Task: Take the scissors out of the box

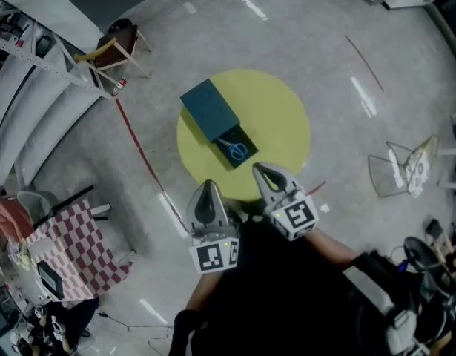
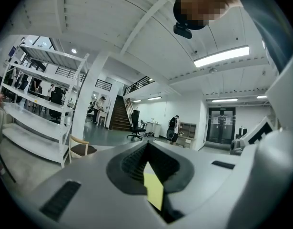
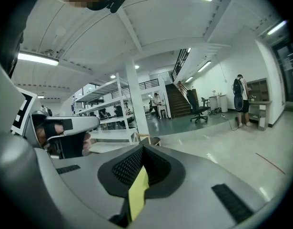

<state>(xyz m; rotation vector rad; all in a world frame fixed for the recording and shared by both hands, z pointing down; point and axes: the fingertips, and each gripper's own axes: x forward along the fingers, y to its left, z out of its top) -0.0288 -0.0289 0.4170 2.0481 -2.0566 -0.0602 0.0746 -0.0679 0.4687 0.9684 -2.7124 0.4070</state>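
A round yellow table (image 1: 283, 121) stands on the grey floor. On it lies a dark open box (image 1: 245, 162) with blue-handled scissors (image 1: 236, 149) inside, and a dark teal lid (image 1: 207, 108) rests against the box's far side. My left gripper (image 1: 206, 185) is at the table's near edge with its jaws together. My right gripper (image 1: 259, 168) reaches just over that edge, close to the box, also shut and holding nothing. In the left gripper view the left gripper (image 2: 147, 146) points across the room, and a yellow sliver shows between its jaws. In the right gripper view the right gripper (image 3: 141, 150) looks the same.
A wooden chair (image 1: 113, 50) and white shelving (image 1: 35, 87) stand at the far left. A red-and-white checked cloth (image 1: 76, 243) lies near left, and a wire frame (image 1: 397, 170) sits at right. A red line (image 1: 139, 150) runs across the floor. People stand far off (image 3: 241, 99).
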